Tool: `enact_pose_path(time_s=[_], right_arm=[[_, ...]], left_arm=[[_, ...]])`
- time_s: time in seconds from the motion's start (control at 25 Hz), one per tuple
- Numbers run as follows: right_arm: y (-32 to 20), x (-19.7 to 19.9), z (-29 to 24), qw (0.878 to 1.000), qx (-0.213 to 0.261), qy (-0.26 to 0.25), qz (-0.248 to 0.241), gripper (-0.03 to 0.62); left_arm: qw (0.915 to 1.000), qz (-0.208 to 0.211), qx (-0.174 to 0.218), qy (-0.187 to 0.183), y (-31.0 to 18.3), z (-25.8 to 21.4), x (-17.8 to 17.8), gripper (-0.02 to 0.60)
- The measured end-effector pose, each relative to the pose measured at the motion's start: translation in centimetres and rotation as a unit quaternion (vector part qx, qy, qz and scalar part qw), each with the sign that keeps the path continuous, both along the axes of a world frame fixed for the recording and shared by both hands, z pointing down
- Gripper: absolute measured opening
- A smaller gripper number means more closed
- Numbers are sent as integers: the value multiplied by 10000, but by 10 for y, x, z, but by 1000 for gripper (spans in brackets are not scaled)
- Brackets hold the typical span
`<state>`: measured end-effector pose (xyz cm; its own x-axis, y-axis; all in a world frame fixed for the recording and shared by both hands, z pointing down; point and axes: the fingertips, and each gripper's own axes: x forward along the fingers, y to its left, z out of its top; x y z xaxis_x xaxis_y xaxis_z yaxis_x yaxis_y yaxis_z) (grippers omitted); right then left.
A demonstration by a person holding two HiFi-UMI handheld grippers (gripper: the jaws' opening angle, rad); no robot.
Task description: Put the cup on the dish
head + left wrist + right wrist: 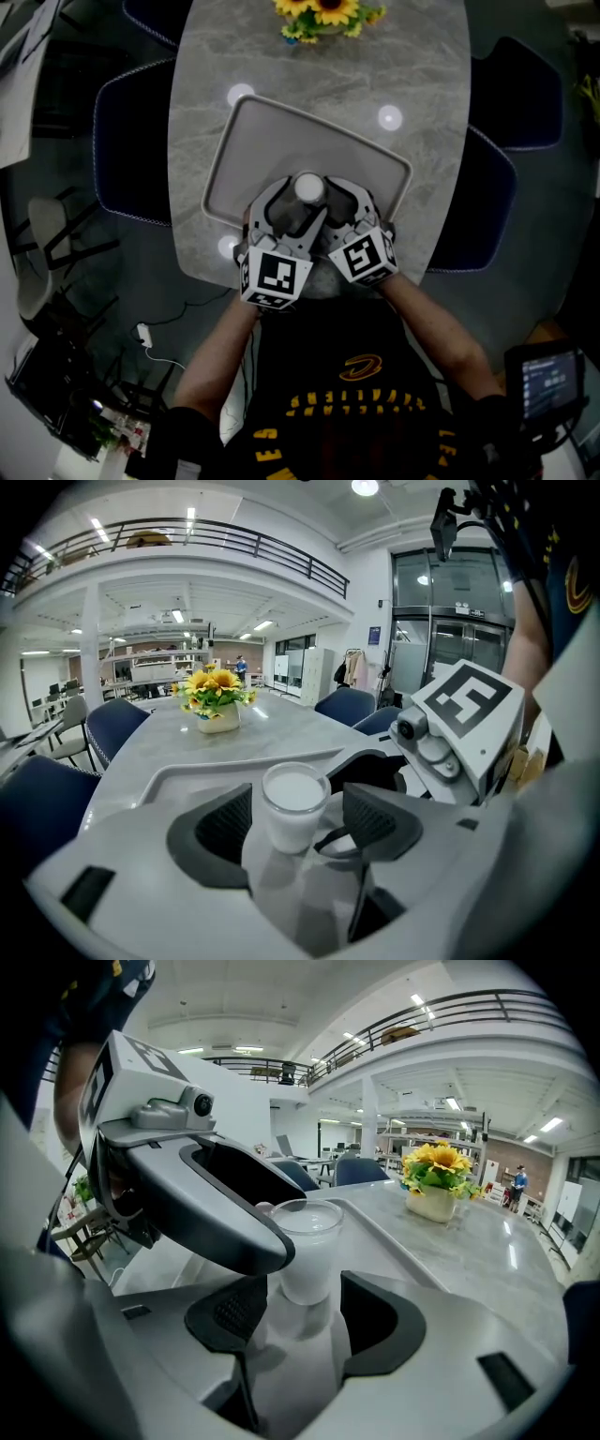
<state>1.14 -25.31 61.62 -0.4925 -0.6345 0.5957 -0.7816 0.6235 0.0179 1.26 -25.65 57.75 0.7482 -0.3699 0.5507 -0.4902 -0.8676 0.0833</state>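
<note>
A: Cup (pixel 308 187), where's it at rn?
B: Upright, mouth up, on the dish (pixel 246 155), near the dish's edge closest to the person. Dish sits on the table (pixel 412 66). Task looks basically done, imo.
A: Which way from the tongs?
B: Dead ahead of both. Left tongs (pixel 298 810) & right tongs (pixel 305 1293) point in side by side from the person's side, angled toward each other, so they meet at the cup. It's btwn the left pair's tips.
A: Left pair gripping?
B: No. Spread wide. That pair's left pad (pixel 220 829) is just beside the cup wall, and there's a clear gap on the other side. No pinch, nothing held.
A: Right pair?
B: Also apart, approx cup width. Cup stands at its tips, ctr'd. Its right pad (pixel 375 1321) looks just beside the cup, w/ a slim gap on the other side. I see no squeeze, so I'd call it empty, but light contact is hard to rule out. One finger of the left pair crosses in front of the cup's left side in the right gripper view.
A: Nearer hand?
B: Pretty much even. Both are at the cup.
A: So next?
B: Prob back each pair out straight along its own line, w/o swinging sideways. Cup's tall & narrow and the pads are close, so a sideways nudge could tip it.
</note>
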Motion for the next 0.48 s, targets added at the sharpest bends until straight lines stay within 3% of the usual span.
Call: enact_pose_path(time_s=[0.48], right_arm=[[27,7,-34,9986,129,-486,182,232]], left_arm=[[9986,-425,302,67,26,-30,-6,291]])
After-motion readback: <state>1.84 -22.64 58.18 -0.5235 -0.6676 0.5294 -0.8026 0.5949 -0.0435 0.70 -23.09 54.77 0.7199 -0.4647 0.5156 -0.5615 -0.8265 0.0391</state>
